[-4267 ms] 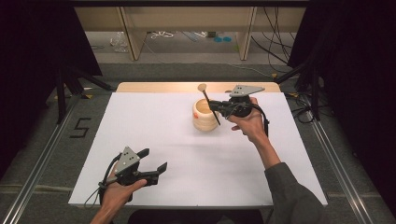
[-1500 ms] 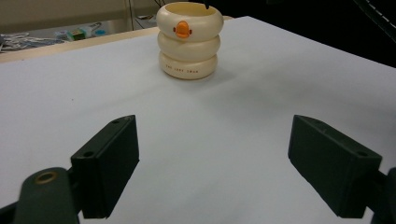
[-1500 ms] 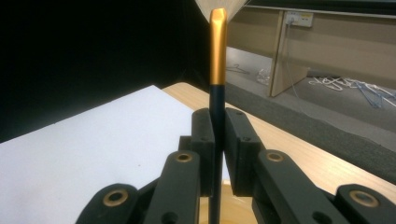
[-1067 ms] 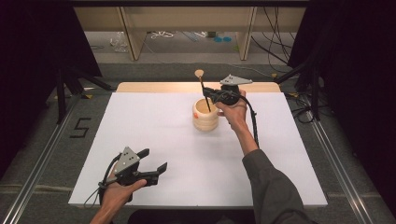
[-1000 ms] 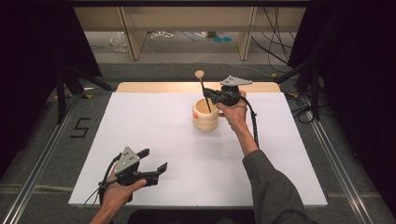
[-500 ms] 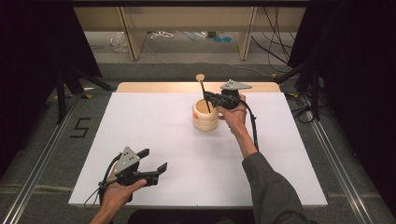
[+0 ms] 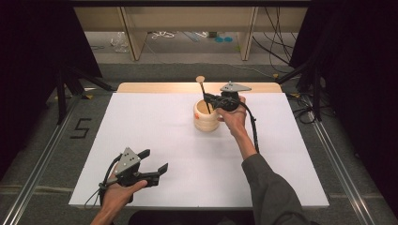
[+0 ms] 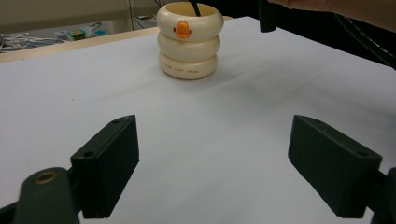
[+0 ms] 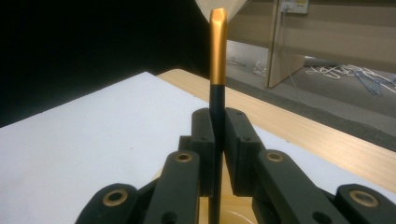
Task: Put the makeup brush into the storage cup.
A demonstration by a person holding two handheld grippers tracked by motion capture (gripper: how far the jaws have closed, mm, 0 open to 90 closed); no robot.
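Change: across the last few seconds we see the spoon (image 7: 202,93) go from leaning across the holder to standing nearly upright, its lower end now down inside the cream holder (image 7: 205,116)
Right gripper (image 7: 212,99): our jaws are clamped together on the spoon's dark shaft, as the right gripper view shows, with the gold-toned upper handle (image 9: 218,46) rising straight above them
Spoon: held over the far middle of the worktop (image 7: 141,122), round tip uppermost, shaft dropping into the holder's mouth; we cannot tell whether its foot touches the bottom
Holder: a stack of three rounded rings with an orange mark on the top ring (image 8: 188,39), upright on the white worktop, right of centre and towards the far edge
Left gripper (image 7: 152,161): resting at the near left, well apart from the holder, jaws wide apart and empty; it has not shifted over these seconds
Meaning: we judge the placing of the spoon to be nearly done; what remains is to let the jaws part and lift clear
Risk: releasing while the shaft leans on the rim could tip the light holder
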